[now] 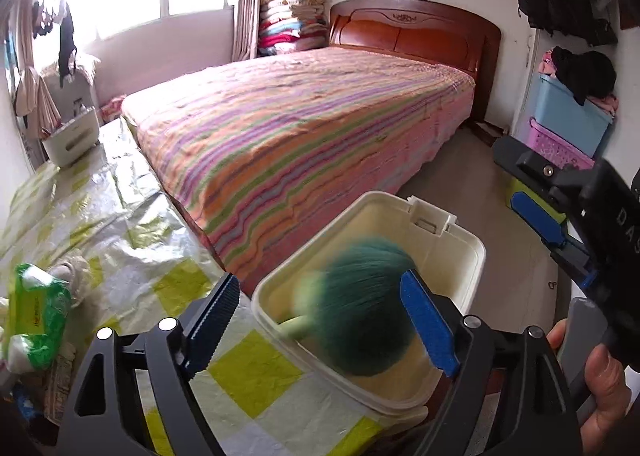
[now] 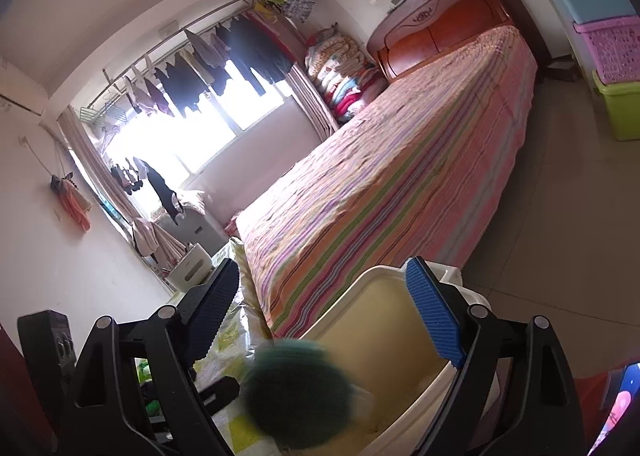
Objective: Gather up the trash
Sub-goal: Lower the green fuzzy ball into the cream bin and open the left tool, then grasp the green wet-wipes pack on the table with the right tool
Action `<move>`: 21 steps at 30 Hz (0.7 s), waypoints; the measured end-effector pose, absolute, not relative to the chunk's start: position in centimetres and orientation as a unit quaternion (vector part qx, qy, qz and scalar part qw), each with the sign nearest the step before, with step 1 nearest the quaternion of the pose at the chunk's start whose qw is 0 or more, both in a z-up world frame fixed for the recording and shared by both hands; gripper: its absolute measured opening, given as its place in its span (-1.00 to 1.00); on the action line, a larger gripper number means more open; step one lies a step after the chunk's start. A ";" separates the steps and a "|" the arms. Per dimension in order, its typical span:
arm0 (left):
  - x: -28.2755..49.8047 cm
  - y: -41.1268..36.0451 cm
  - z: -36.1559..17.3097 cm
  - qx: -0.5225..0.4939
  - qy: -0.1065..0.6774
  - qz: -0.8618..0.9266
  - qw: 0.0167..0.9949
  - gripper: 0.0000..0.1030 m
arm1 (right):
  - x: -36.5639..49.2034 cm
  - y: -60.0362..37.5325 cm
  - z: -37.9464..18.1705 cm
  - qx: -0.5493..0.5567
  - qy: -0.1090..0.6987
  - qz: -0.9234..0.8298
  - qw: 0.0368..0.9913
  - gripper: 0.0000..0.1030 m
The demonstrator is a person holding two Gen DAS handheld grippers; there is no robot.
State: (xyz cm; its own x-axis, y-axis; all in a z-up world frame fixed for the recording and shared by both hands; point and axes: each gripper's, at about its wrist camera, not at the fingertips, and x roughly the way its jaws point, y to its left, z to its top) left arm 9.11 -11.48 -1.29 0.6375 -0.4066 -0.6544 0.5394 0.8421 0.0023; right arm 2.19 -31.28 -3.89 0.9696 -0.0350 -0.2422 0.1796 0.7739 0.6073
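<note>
- The left gripper (image 1: pixel 322 320) hangs over the near rim of a cream plastic bin (image 1: pixel 452 256), its jaws spread wide with nothing pressed between the pads.
- A dark green, fuzzy piece of trash (image 1: pixel 360 296) with a pale stem shows blurred between those jaws, inside the mouth of the bin; no pad touches it.
- The right gripper (image 2: pixel 324 316) also stands wide apart above the same bin, and the green trash shows blurred below its jaws at the bin's near edge.
- In the left wrist view the right gripper sits to the right of the bin, a hand (image 1: pixel 600 384) around its handle.
- The bin stands at the corner of a table covered in a yellow-and-white checked cloth (image 1: pixel 132 232), just beside the foot of a bed with a striped cover (image 1: pixel 304 128).
- A green packet (image 1: pixel 36 316) lies on the cloth at the left, well apart from the bin.
- Bare floor (image 1: pixel 472 184) runs along the right side of the bed toward stacked baskets (image 1: pixel 560 136).
</note>
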 end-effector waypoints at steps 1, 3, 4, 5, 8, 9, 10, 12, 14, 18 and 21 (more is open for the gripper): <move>9.1 -11.2 -1.0 0.097 0.335 -0.261 0.900 0.58 | 2.2 -31.0 -3.7 0.326 0.108 -0.055 0.938 0.63; 9.3 -10.1 -0.4 0.090 0.339 -0.254 0.901 0.58 | 2.3 -30.4 -3.3 0.316 0.102 -0.048 0.942 0.63; 9.4 -9.3 0.1 0.081 0.337 -0.248 0.905 0.58 | 2.3 -29.9 -3.0 0.308 0.101 -0.042 0.945 0.64; 9.4 -8.3 0.7 0.070 0.332 -0.240 0.910 0.58 | 2.5 -29.3 -2.7 0.299 0.101 -0.038 0.948 0.66; 9.6 -5.4 2.1 0.058 0.315 -0.203 0.926 0.58 | 3.3 -26.5 -1.5 0.250 0.104 -0.003 0.963 0.84; 9.6 -4.6 2.5 0.060 0.311 -0.191 0.929 0.59 | 3.7 -25.2 -1.1 0.235 0.105 0.010 0.966 0.86; 9.6 -3.4 2.9 0.061 0.305 -0.176 0.934 0.59 | 4.2 -23.7 -0.7 0.218 0.106 0.030 0.970 0.87; 9.6 -1.2 3.6 0.063 0.295 -0.144 0.942 0.61 | 5.6 -20.6 0.0 0.196 0.117 0.079 0.970 0.87; 9.4 1.2 4.2 0.062 0.287 -0.111 0.949 0.65 | 7.2 -17.3 0.5 0.186 0.129 0.129 0.965 0.87; 9.2 7.5 5.7 0.047 0.279 -0.042 0.958 0.67 | 10.9 -9.4 1.4 0.136 0.160 0.241 0.948 0.88; 9.2 12.3 6.2 0.044 0.286 0.009 0.957 0.68 | 12.6 -3.7 1.5 0.065 0.170 0.296 0.938 0.88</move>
State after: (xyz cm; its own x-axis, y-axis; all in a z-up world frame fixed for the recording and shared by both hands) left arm 9.19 12.29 6.22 0.8368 0.0429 -0.5459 0.0072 0.9960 0.0893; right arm 12.61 -3.65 1.50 0.7665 0.5775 -0.2811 -0.5334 0.8162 0.2223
